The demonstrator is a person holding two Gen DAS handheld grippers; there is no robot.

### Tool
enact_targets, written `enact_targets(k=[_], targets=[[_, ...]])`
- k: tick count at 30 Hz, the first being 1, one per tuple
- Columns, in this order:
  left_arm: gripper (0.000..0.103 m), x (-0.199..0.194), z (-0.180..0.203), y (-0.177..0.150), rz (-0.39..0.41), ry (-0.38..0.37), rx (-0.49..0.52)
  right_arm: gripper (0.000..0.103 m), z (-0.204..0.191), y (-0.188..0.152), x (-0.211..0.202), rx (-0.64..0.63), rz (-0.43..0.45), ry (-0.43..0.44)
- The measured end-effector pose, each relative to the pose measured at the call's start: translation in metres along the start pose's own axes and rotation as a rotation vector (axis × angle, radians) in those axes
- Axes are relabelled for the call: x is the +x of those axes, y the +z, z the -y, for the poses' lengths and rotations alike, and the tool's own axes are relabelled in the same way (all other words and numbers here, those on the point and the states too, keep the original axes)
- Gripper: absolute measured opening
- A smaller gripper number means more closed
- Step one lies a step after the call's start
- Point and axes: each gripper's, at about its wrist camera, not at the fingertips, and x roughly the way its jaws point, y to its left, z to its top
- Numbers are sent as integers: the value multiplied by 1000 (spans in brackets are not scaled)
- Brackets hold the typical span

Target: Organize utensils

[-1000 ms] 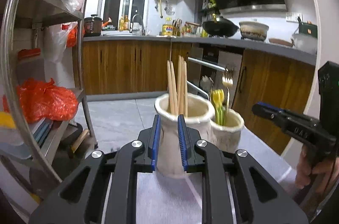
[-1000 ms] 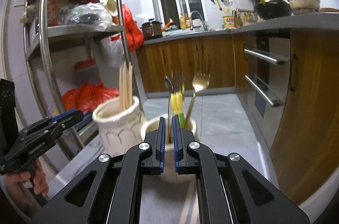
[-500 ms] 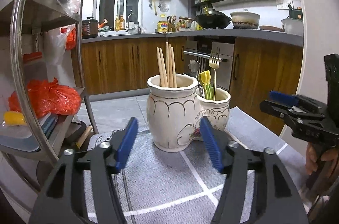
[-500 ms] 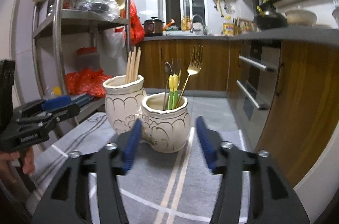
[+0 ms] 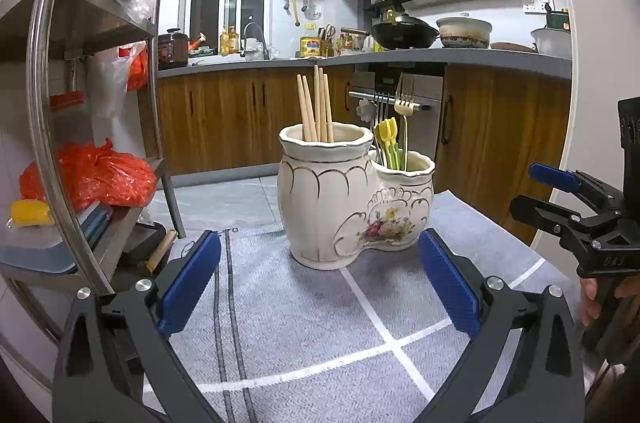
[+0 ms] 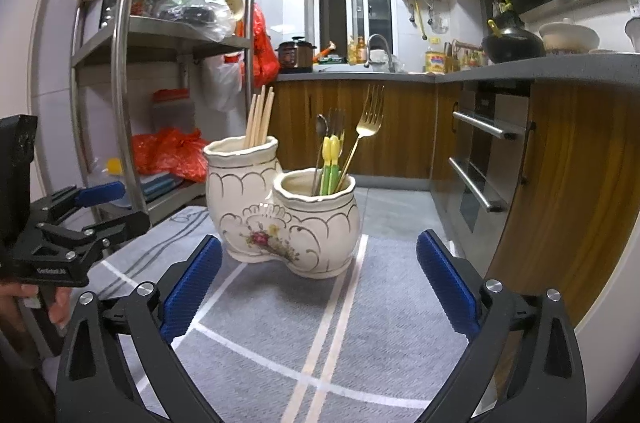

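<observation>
A white two-pot ceramic holder (image 5: 352, 207) (image 6: 280, 219) stands on a grey cloth (image 5: 280, 323) (image 6: 380, 323). Its taller pot holds wooden chopsticks (image 5: 316, 107) (image 6: 258, 119). The lower pot holds a gold fork (image 5: 404, 103) (image 6: 366, 127), a spoon (image 6: 320, 127) and yellow-green utensils (image 5: 388, 139) (image 6: 330, 159). My left gripper (image 5: 318, 243) (image 6: 100, 207) faces the holder from a short way back, its jaws opening wide with nothing between them. My right gripper (image 6: 319, 242) (image 5: 560, 195) does the same from the other side, also empty.
A steel shelf rack (image 5: 48, 103) (image 6: 120, 71) with a red bag (image 5: 92, 179) stands to the left of the cloth. Wooden cabinets (image 5: 224, 119) and an oven (image 6: 480, 159) lie beyond. The table's edge (image 6: 532, 303) runs close on the right.
Both grippers went from shut to wide open. Both drew back from the holder, which now looks smaller and farther off, with more cloth showing in front.
</observation>
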Motion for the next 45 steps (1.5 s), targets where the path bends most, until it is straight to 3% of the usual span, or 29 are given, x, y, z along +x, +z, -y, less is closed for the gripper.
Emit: enact_targets(k=[28,45], targets=[[97,-7,0,-1,45,44,-5,98,0,-4,-8,-22,26,4],[97,-6,-2,-1,32,48,-10,98,-1,-4,-8,-22,26,4]])
